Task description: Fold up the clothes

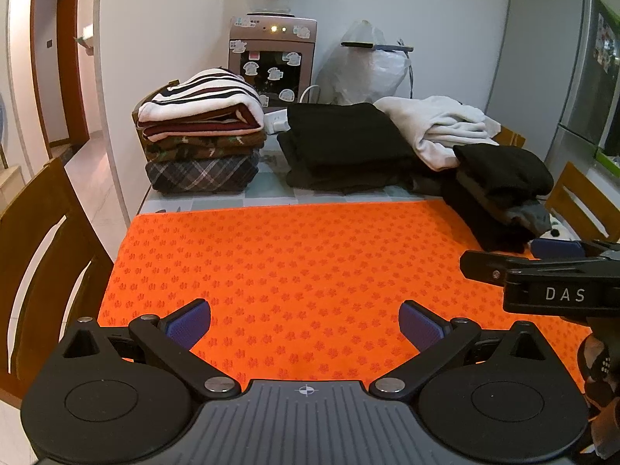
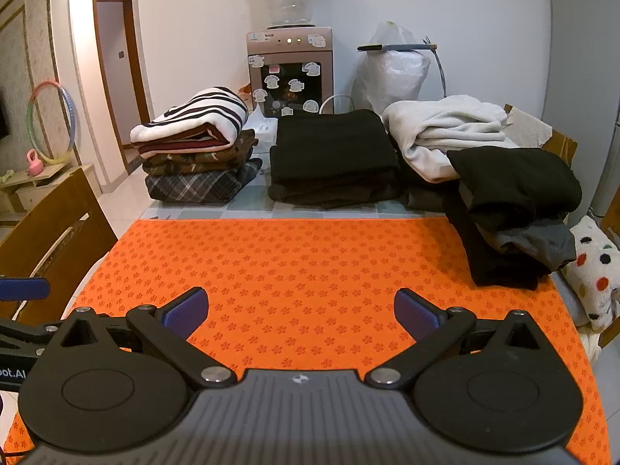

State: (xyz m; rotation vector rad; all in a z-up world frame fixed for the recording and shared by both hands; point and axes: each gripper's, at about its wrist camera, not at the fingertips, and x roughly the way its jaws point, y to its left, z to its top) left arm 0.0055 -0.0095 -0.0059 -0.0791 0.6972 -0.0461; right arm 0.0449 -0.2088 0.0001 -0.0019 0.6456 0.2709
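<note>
Both grippers idle, jaws wide, nothing held — orange flower-print mat (image 2: 310,255) bare.

Unfolded heap of black and grey clothes (image 2: 515,209) lies far-right of the mat — right gripper (image 2: 301,308) nearer than left gripper (image 1: 304,319); judged next pick.

Each black claw (image 1: 305,319) (image 2: 301,312) has blue ribbed pads (image 1: 190,323), silver screws, grey ridged housing.

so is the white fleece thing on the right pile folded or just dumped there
Dumped, not folded. The white fleece garment lies rumpled with uneven bulges, sagging over the dark clothes, unlike the squared striped stack.
</note>
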